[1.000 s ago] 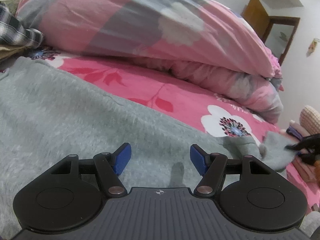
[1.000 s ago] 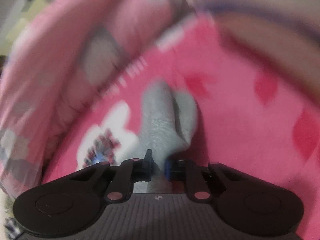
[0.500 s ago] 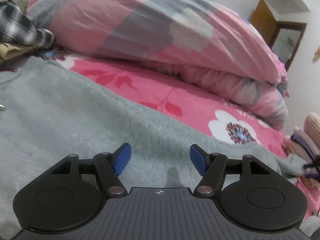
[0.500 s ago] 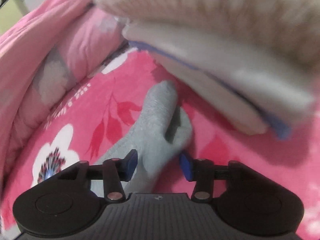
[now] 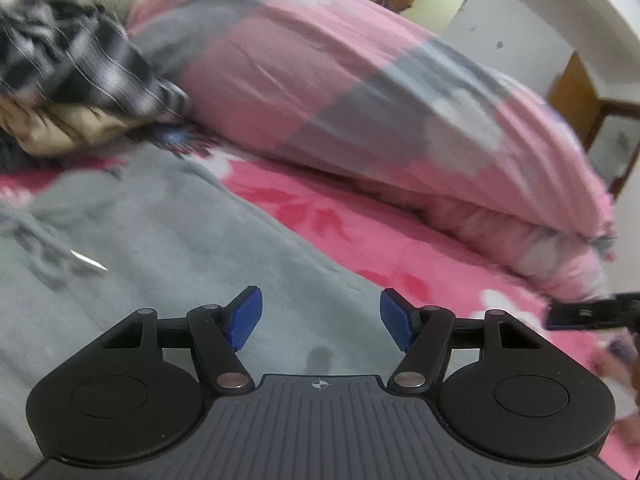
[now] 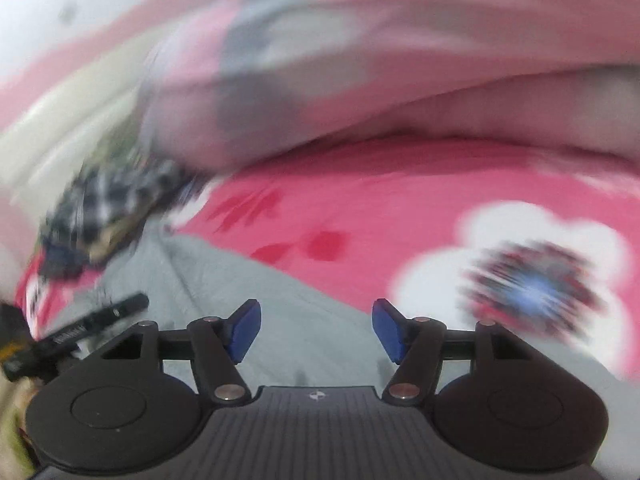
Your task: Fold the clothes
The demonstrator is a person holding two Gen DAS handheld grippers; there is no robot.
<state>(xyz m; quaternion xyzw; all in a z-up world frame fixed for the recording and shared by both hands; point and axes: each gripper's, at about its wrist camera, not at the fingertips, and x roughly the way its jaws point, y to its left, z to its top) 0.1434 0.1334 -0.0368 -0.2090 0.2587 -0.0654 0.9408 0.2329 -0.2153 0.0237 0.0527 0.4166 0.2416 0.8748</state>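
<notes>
A grey fleecy garment (image 5: 132, 248) lies spread on the pink flowered bedsheet (image 5: 400, 252). My left gripper (image 5: 321, 322) hovers just over it, open, blue pads (image 5: 244, 316) wide apart with nothing between them. In the blurred right wrist view the same grey garment (image 6: 288, 320) lies under my right gripper (image 6: 316, 328), which is also open and empty. A black part of the right gripper (image 5: 592, 314) shows at the right edge of the left wrist view. A black part of the left gripper (image 6: 80, 332) shows at the left of the right wrist view.
A big pink and grey quilt (image 5: 340, 80) is piled along the far side of the bed. A black-and-white checked garment (image 5: 80, 60) sits on beige cloth (image 5: 60, 132) at the far left. A brown door (image 5: 572, 92) stands at the right.
My right gripper has let go of the grey sleeve end, opened wide and swung left away from the folded stack. My left gripper stayed open and turned left over the garment.
</notes>
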